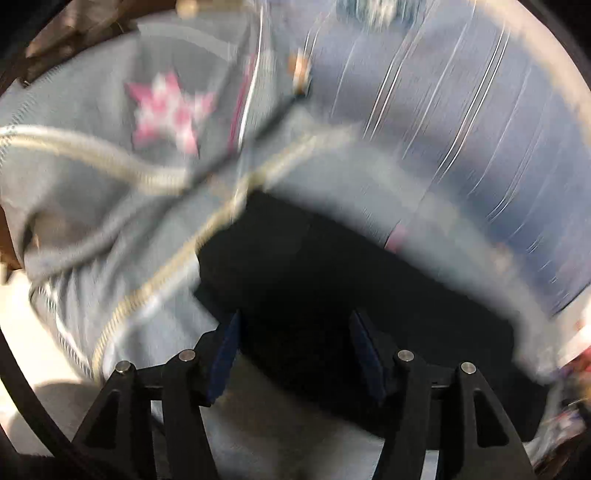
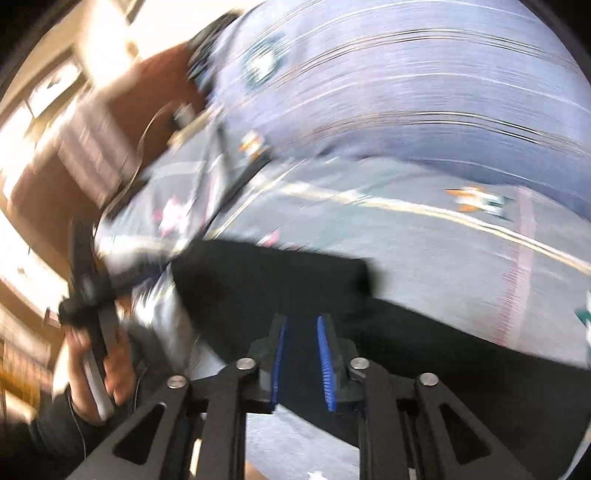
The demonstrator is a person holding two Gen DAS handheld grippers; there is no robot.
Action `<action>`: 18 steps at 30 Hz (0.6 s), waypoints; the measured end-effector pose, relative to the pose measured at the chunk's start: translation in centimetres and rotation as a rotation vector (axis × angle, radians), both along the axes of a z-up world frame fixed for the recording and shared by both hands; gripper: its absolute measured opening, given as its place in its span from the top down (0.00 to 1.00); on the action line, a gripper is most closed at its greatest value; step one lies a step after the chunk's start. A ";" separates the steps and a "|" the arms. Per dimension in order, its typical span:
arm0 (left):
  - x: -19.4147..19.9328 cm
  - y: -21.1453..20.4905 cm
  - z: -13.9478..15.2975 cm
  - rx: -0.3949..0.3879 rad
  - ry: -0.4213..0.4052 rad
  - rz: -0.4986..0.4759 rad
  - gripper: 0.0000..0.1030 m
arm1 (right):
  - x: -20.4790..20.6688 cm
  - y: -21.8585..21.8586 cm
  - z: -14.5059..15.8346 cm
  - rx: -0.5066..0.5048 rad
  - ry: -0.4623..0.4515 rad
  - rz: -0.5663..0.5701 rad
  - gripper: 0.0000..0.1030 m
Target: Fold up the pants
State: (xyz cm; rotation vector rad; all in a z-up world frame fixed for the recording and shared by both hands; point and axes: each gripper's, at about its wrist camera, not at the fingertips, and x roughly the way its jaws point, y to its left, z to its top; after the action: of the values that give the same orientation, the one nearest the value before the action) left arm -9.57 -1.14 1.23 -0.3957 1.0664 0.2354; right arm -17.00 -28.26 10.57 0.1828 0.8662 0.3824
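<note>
Both views are blurred by motion. The black pants (image 1: 325,266) lie on a grey-blue bedspread (image 1: 461,122). In the left wrist view my left gripper (image 1: 295,321) has its jaws wide apart, with black cloth lying between the blue pads (image 1: 227,354). In the right wrist view the pants (image 2: 266,273) run from the middle to the lower right. My right gripper (image 2: 301,325) has its jaws close together with black cloth between the blue pads (image 2: 327,362). The left gripper (image 2: 86,280) shows at the left of this view, in a hand (image 2: 92,376).
The bedspread (image 2: 424,110) has striped and patterned panels, a pink star (image 1: 168,110) and a pale cord trim (image 1: 155,177). Brown furniture (image 2: 147,92) and bright windows (image 2: 107,33) stand at the left of the right wrist view.
</note>
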 end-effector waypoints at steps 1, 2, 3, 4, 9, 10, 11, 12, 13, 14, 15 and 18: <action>0.4 -0.5 -0.4 0.029 0.017 -0.009 0.41 | -0.4 -1.6 0.1 0.021 -0.007 -0.060 0.59; 0.4 -1.0 0.3 0.066 -0.010 -0.016 0.41 | -1.0 -3.4 0.2 0.036 -0.019 -0.127 0.33; 0.2 -1.3 0.9 0.076 -0.036 -0.030 0.40 | -1.8 -5.2 0.4 0.048 -0.046 -0.188 0.20; -0.1 -1.8 1.6 0.095 -0.067 -0.040 0.40 | -2.7 -7.1 0.9 0.057 -0.080 -0.248 0.20; -2.4 -6.0 5.1 0.160 -0.185 -0.119 0.37 | -6.2 -14.5 2.3 0.162 -0.181 -0.465 0.16; -2.8 -7.0 5.6 0.152 -0.198 -0.143 0.36 | -6.5 -15.3 2.4 0.162 -0.191 -0.494 0.14; -3.1 -8.7 6.3 0.141 -0.210 -0.181 0.33 | -6.9 -16.2 2.7 0.144 -0.202 -0.528 0.13; -3.1 -10.1 6.8 0.135 -0.215 -0.211 0.32 | -7.2 -16.8 3.1 0.130 -0.216 -0.556 0.13; -3.2 -11.7 7.3 0.128 -0.223 -0.247 0.32 | -7.5 -17.6 3.4 0.128 -0.229 -0.581 0.13; -3.2 -13.3 7.8 0.120 -0.232 -0.288 0.32 | -7.8 -18.4 3.8 0.137 -0.230 -0.596 0.13; -3.3 -15.3 8.2 0.113 -0.240 -0.337 0.29 | -8.1 -19.5 4.2 0.157 -0.224 -0.592 0.13; -3.1 -21.0 8.7 0.095 -0.231 -0.480 0.27 | -8.5 -21.9 4.4 0.164 -0.143 -0.558 0.13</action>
State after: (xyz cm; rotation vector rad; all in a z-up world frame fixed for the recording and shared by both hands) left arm -12.68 -22.10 9.96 -0.0702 0.8882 -0.1838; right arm -25.55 -50.12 14.97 0.5284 0.6098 -0.0579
